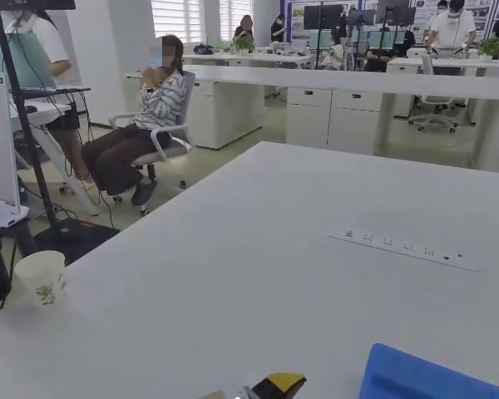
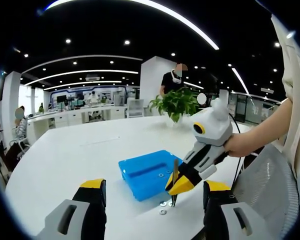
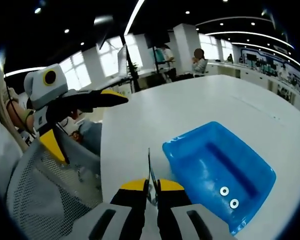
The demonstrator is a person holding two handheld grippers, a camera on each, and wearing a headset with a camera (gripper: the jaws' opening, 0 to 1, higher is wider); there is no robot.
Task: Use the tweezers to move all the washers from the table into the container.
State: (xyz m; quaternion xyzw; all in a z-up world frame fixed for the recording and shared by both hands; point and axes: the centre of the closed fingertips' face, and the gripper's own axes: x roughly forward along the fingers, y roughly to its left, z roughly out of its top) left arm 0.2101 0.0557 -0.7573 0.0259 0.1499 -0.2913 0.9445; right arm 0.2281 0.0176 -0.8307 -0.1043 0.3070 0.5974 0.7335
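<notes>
Currently right claw (image 3: 151, 184) clamps the tweezers (image 3: 149, 165), tips down by loose washers (image 2: 163, 204) on the counter (image 2: 65, 155), just beside the blue container (image 3: 210, 160). Two more lie inside it. Left claw (image 2: 155, 186) wide, empty.

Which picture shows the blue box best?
The right gripper view: the blue box is close, and you see two washers inside. The left gripper view shows it smaller. The head view catches one corner.

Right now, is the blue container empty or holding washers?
Holding: two washers lie inside the container, per the right gripper view.
</notes>
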